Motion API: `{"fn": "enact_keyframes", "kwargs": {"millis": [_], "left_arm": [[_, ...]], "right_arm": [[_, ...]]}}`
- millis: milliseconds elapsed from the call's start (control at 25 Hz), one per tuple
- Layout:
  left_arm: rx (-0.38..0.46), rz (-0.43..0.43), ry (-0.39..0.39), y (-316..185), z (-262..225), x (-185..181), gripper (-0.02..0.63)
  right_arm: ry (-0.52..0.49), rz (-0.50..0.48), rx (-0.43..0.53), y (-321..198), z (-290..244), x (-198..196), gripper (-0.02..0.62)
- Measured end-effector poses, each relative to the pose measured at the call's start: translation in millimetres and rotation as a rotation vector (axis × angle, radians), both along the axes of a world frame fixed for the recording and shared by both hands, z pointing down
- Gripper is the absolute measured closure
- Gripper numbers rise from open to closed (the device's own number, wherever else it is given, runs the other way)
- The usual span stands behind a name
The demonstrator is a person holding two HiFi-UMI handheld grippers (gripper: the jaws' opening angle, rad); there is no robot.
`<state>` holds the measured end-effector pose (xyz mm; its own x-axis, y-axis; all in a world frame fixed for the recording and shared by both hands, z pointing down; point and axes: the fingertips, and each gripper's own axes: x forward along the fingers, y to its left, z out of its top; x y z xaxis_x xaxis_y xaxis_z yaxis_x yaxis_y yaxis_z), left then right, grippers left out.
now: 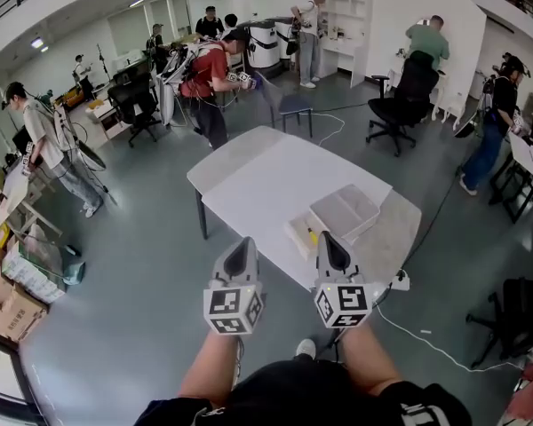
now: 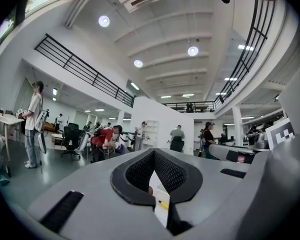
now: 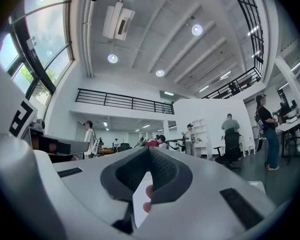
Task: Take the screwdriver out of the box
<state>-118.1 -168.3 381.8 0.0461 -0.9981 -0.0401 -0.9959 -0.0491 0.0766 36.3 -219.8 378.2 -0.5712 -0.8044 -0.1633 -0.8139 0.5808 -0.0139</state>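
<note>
- First, nearest the camera: grey left gripper (image 1: 241,247) with a black-and-white marker cube. Its black ribbed pads (image 2: 140,171) meet at the tips, with nothing between them.
- Grey right gripper (image 1: 327,238), same build. Its jaws are likewise closed tip to tip and hold nothing.
- Dark garment (image 1: 424,413) at the lower frame edge. The white print on it is cut off and unreadable.
- Yellow-handled screwdriver (image 1: 312,235), lying inside a shallow pale open box (image 1: 295,236). It is just left of the right gripper's tips, between the two grippers. Only a yellow part shows. Whether the tips touch the box cannot be told.
- Flat grey-beige box lid (image 1: 345,209), lying against the box's far right side.
- White rectangular table (image 1: 258,180) on dark legs, bearing the box and lid.
- White power strip (image 1: 400,280) at the table's near right edge, its white cable trailing over the floor.
- Glossy grey floor (image 1: 142,238). Brown cardboard cartons (image 1: 9,313) are stacked at the left.
- Black office chairs (image 1: 400,100), well beyond the table.
- Person in a red top (image 1: 209,74), bent forward. Others stand around the room.
- White open shelf unit (image 1: 346,20) against the far wall.
- Black-railed mezzanine (image 2: 80,69) and round ceiling lights (image 2: 192,50) overhead.
</note>
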Motion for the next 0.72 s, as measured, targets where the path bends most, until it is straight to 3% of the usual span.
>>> {"fn": "enact_keyframes", "kwargs": {"millis": [160,360,720], "left_arm": [[-0.016,0.012,0.035,-49,2,5,0.592],[-0.015,-0.001,0.016,-102,1,17,0.592],[-0.046,-0.006,0.005,-141,12,27,0.592]], "right_arm": [[0.012,-0.016,0.001,-46,1,1,0.581],[0.029,-0.036,-0.014,-98,6,8,0.581],[0.054,-0.073,-0.041,-140,19,1,0.581]]}}
